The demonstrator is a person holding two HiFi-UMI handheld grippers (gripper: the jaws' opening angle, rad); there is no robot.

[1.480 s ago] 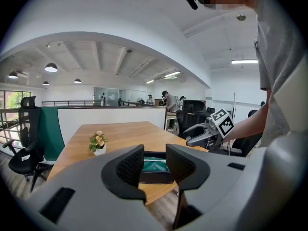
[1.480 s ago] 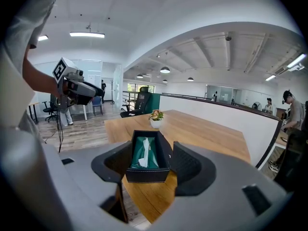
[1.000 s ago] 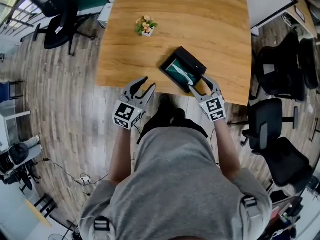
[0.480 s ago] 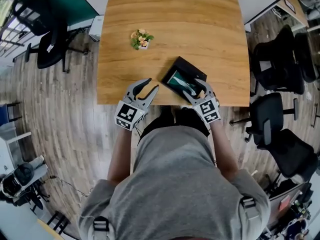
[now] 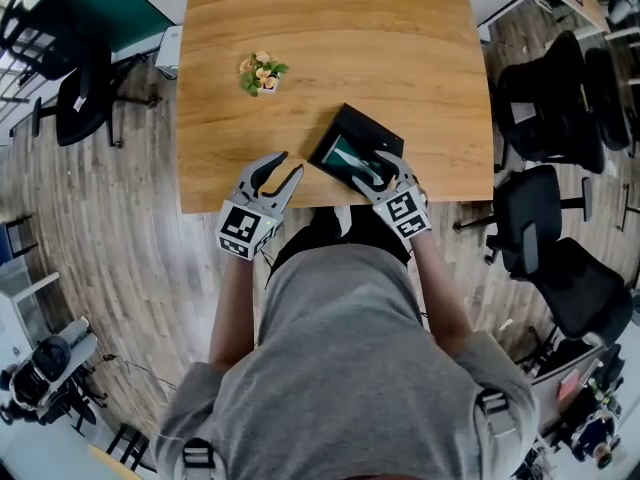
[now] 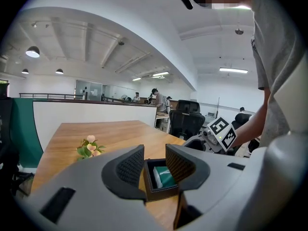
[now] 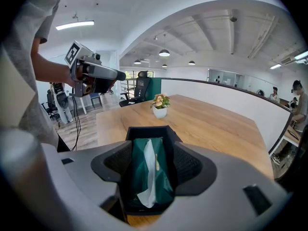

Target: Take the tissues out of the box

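Observation:
A black open box (image 5: 366, 126) sits on the wooden table (image 5: 330, 28) near its front edge. Inside lies a green tissue pack (image 5: 345, 156) with a white tissue (image 7: 150, 174) sticking out of its slit. My right gripper (image 5: 383, 169) is open above the near end of the box, and in the right gripper view its jaws stand on either side of the pack (image 7: 162, 165); I cannot tell whether they touch it. My left gripper (image 5: 284, 167) hangs open at the table's front edge, left of the box, holding nothing. In the left gripper view the box (image 6: 159, 190) shows between its jaws.
A small potted flower (image 5: 262, 72) stands on the table, left of and beyond the box. Black office chairs stand at the right (image 5: 545, 118) and far left (image 5: 80, 78). The person's body fills the space below the table edge.
My right gripper has moved forward from the box's near corner to over the tissue pack. The left gripper has kept its place by the table edge, still open.

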